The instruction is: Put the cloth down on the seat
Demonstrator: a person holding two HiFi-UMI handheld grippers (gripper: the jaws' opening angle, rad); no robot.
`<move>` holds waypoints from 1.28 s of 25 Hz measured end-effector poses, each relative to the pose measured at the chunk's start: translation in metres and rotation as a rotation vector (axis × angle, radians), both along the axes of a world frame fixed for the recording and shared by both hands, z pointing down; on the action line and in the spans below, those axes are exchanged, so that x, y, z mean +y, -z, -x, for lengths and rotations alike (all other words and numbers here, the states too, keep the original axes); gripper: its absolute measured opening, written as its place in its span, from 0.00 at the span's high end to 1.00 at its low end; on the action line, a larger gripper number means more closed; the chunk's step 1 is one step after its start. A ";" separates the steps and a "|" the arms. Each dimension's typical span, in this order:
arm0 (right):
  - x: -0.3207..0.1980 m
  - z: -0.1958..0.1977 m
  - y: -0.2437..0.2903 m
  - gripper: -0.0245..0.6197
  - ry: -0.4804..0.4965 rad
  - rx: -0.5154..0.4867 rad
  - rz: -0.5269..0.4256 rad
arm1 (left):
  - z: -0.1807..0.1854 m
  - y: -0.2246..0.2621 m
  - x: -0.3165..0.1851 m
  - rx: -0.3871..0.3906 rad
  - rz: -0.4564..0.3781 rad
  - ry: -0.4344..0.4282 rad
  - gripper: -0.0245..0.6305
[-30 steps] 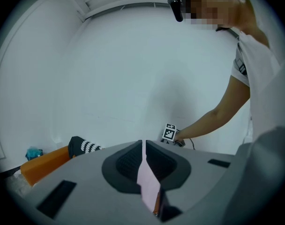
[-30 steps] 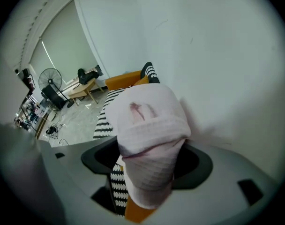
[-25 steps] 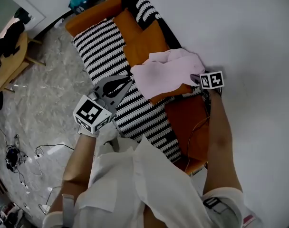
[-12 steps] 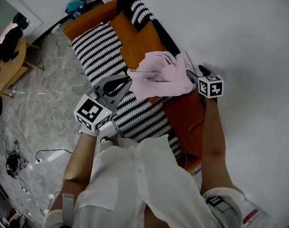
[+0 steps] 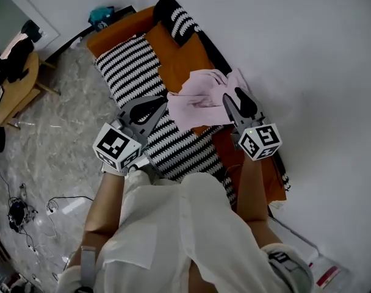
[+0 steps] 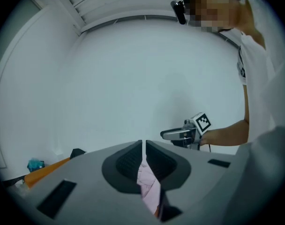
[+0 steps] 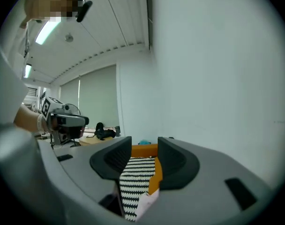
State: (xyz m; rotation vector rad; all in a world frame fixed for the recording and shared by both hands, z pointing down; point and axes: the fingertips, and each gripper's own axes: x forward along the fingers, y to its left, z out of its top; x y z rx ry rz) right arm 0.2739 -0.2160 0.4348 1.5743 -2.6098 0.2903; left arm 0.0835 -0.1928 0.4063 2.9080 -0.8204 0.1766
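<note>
Jaws of the left gripper [image 5: 163, 104] pinch the cloth [image 5: 204, 96]; those of the right gripper [image 5: 233, 98] are closing on nothing. Lower the pinched edge flat onto the seat [image 5: 127, 66], then release.

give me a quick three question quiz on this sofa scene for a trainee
1. True or false: the pink cloth lies on the floor.
2. Which gripper is shut on the cloth?
3. The seat cover shows: A) black-and-white stripes B) red dots C) plain green.

Key:
1. False. It is bunched above the orange sofa.
2. The left gripper. The right gripper is closing its jaws, with no cloth pinched between them.
3. A
</note>
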 end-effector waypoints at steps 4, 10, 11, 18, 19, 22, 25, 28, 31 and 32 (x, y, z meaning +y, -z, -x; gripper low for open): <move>0.027 0.023 0.028 0.73 0.020 -0.002 -0.079 | 0.028 0.013 0.002 0.020 -0.018 0.047 0.91; 0.057 0.034 0.036 0.84 0.002 -0.034 -0.104 | 0.069 0.025 0.010 0.046 -0.034 0.130 0.91; 0.060 0.036 0.036 0.92 0.004 -0.028 -0.108 | 0.075 0.026 0.012 0.050 -0.030 0.146 0.91; 0.061 0.049 0.040 0.95 0.017 0.049 -0.135 | 0.108 0.023 0.019 0.057 0.002 0.207 0.91; 0.061 0.051 0.039 0.95 0.018 0.058 -0.133 | 0.109 0.023 0.020 0.057 0.003 0.206 0.91; 0.060 0.060 0.035 0.95 0.034 0.071 -0.125 | 0.108 0.024 0.021 0.054 -0.004 0.198 0.91; 0.060 0.066 0.032 0.95 0.048 0.071 -0.119 | 0.107 0.024 0.020 0.056 -0.006 0.192 0.91; 0.059 0.068 0.028 0.95 0.054 0.071 -0.111 | 0.108 0.023 0.021 0.055 -0.002 0.191 0.91; 0.058 0.070 0.027 0.95 0.062 0.077 -0.103 | 0.108 0.021 0.022 0.050 0.005 0.190 0.91; 0.059 0.071 0.026 0.95 0.066 0.074 -0.101 | 0.108 0.020 0.022 0.048 0.007 0.190 0.91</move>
